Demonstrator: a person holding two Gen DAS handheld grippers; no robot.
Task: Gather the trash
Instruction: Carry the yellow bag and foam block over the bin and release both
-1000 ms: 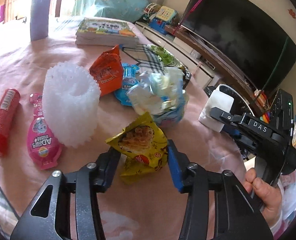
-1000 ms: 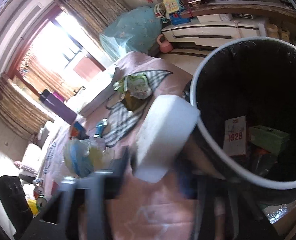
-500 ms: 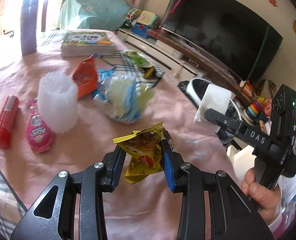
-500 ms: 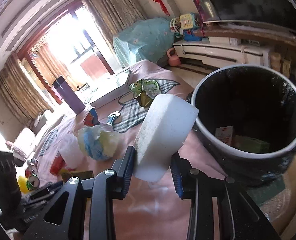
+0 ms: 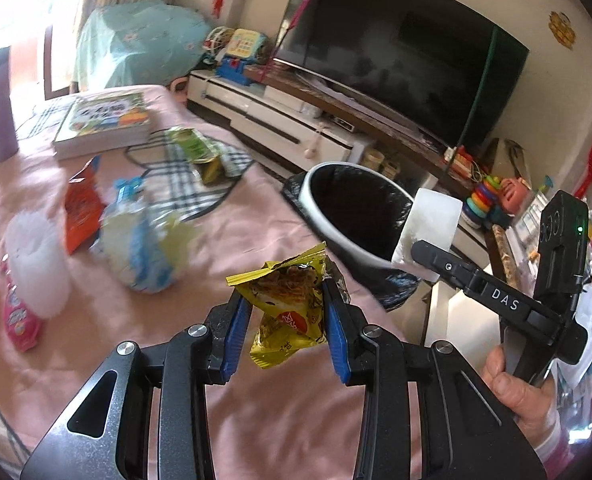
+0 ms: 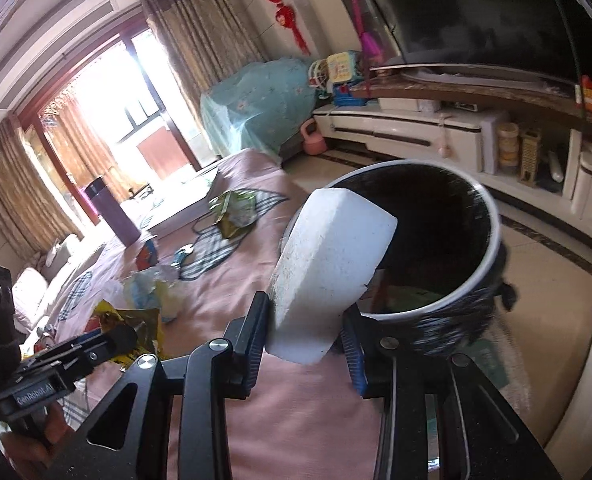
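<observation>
Living room with a pink cloth-covered table (image 5: 224, 232), curtained window at the far left, large dark television (image 5: 399, 52) on a long white cabinet at the right.

Scattered across the cloth, from the left: pink squeeze pouch (image 5: 18, 320), white ribbed foam sleeve (image 5: 36, 264), orange snack packet (image 5: 82, 208), crumpled blue-and-white plastic wrapper (image 5: 144, 248), stack of picture books (image 5: 104, 124) further back, green packet (image 5: 196, 152) on a checked cloth.

Nearest the camera in the left wrist view, left gripper (image 5: 286, 320) pinching a crumpled yellow noodle packet (image 5: 288, 308) between blue pads, lifted clear of the cloth.

Just beyond the table's right edge, round white-rimmed bin with a black liner (image 5: 319, 216), some rubbish visible inside.

Further right, right gripper (image 6: 307, 340) clamped on a white foam block (image 6: 327, 272), held tilted in front of the bin's near rim, partly hiding the opening. Hand (image 5: 515, 384) wrapped round that gripper's handle at the lower right.
</observation>
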